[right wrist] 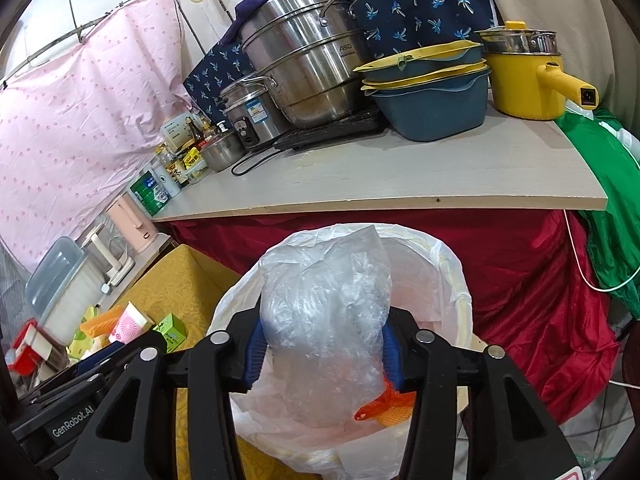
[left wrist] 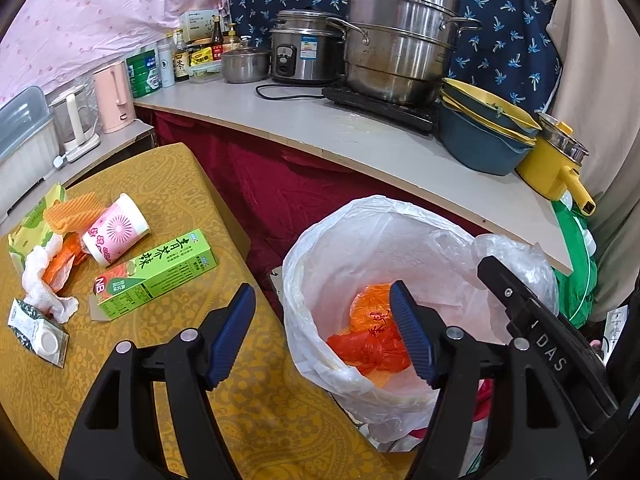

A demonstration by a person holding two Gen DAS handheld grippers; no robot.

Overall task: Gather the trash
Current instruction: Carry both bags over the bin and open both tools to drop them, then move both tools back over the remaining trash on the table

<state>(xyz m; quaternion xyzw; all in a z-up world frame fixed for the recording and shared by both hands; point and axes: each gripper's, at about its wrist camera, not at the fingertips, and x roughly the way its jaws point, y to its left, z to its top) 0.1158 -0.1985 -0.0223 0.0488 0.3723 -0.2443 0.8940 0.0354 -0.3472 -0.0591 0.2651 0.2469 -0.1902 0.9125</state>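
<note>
Right hand-held gripper [right wrist: 322, 350] pads mostly hidden behind clear crumpled plastic [right wrist: 324, 304].

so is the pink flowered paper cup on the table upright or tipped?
Tipped. The pink flowered paper cup lies on its side on the yellow tablecloth, against the green carton.

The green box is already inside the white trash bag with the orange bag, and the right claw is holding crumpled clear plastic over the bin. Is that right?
Not quite. The green box lies on the yellow table, beside the pink cup; the left wrist view shows it. The rest holds: the orange bag is in the white trash bag, and the right claw holds crumpled clear plastic over the bin.
</note>
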